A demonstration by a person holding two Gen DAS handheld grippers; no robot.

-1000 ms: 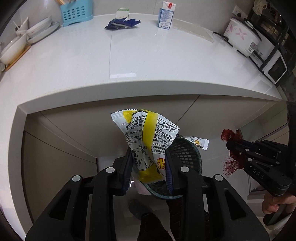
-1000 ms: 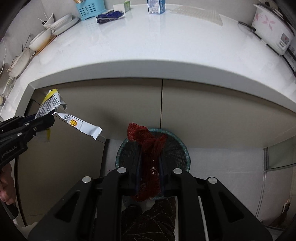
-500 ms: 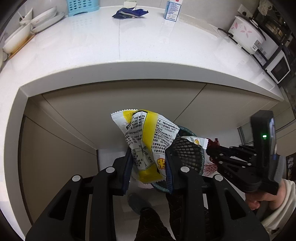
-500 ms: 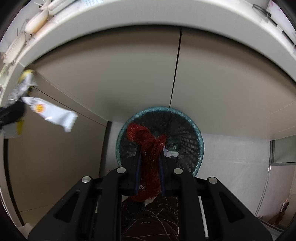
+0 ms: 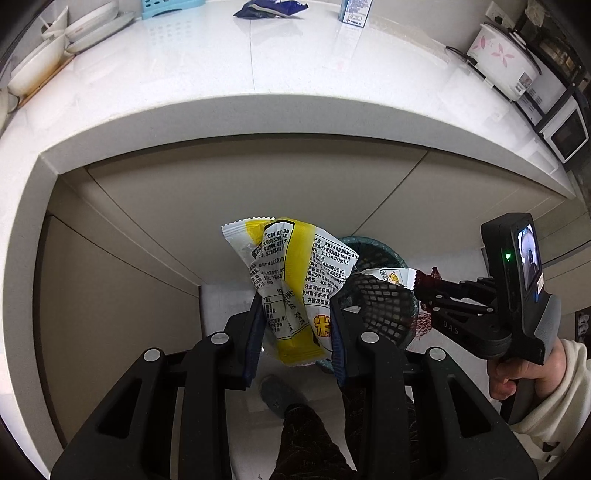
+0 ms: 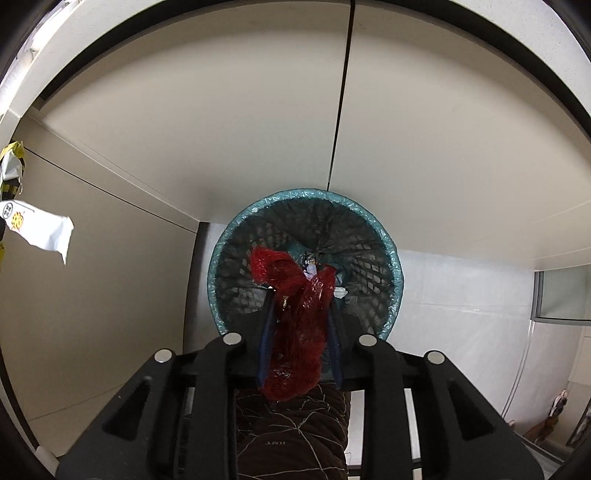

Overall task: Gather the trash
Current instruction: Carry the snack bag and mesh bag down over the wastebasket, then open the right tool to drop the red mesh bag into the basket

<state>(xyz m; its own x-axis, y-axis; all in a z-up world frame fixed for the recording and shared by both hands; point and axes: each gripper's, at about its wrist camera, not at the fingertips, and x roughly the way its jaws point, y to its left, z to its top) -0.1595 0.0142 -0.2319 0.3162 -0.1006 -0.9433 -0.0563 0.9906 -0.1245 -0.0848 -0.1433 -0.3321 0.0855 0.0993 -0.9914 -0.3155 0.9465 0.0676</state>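
Observation:
My left gripper (image 5: 295, 314) is shut on a crumpled yellow and white snack wrapper (image 5: 291, 280), held below the counter edge and left of the bin. My right gripper (image 6: 301, 299) is shut on a red mesh net bag (image 6: 295, 325), held directly over the open mouth of a black mesh trash bin (image 6: 369, 229) with a teal liner. The bin (image 5: 380, 299) also shows in the left wrist view, with my right gripper (image 5: 421, 295) above its right side. The wrapper's end (image 6: 37, 229) shows at the left edge of the right wrist view.
A white counter (image 5: 258, 92) above holds a blue wrapper (image 5: 269, 7), a carton (image 5: 354, 11), bowls and plates (image 5: 48, 51), a rice cooker (image 5: 506, 59) and a microwave (image 5: 565, 133). Beige cabinet doors (image 6: 258, 129) stand behind the bin. My leg and slipper (image 5: 280, 395) are below.
Both grippers have lowered from counter level to below its edge. My right gripper moved over the bin mouth with the red net; the left wrapper came nearer the bin.

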